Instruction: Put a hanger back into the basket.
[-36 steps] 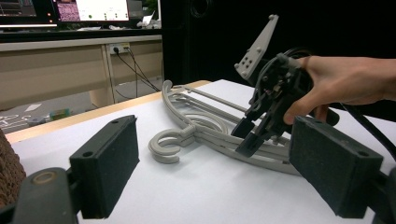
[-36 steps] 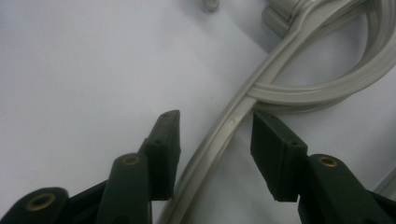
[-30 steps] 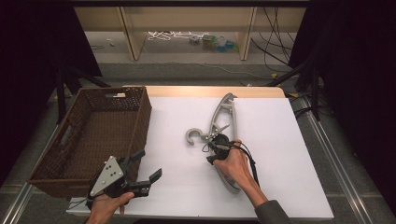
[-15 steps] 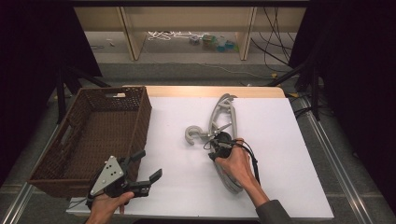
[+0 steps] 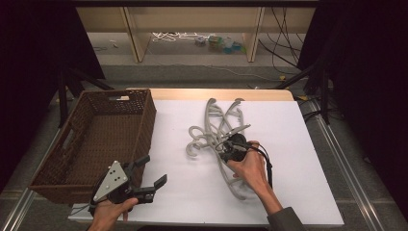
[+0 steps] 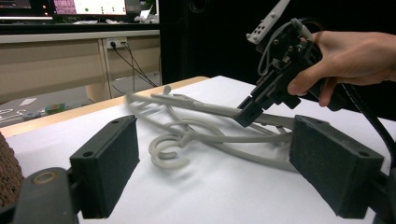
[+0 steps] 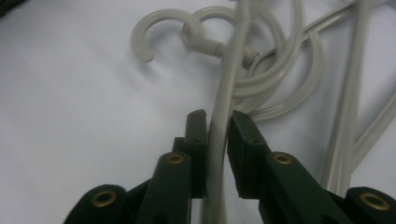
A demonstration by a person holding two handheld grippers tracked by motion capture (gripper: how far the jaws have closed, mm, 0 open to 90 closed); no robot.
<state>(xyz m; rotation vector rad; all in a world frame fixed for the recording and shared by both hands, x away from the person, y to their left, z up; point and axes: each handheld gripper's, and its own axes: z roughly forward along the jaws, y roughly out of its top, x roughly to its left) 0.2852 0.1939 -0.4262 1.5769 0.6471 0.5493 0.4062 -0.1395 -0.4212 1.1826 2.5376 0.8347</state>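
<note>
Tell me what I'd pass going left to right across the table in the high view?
Wicker basket → left gripper, jaws open, held in the person's hand → pile of grey hangers → right gripper, shut on one hanger's arm after its jaws have just been closing → bare white tabletop.

The high view looks forward and down over the whole white surface [image 5: 298, 144], while each tool's camera looks close along its jaws, all three sharing the grey hangers [image 5: 216, 130] mid-surface.
</note>
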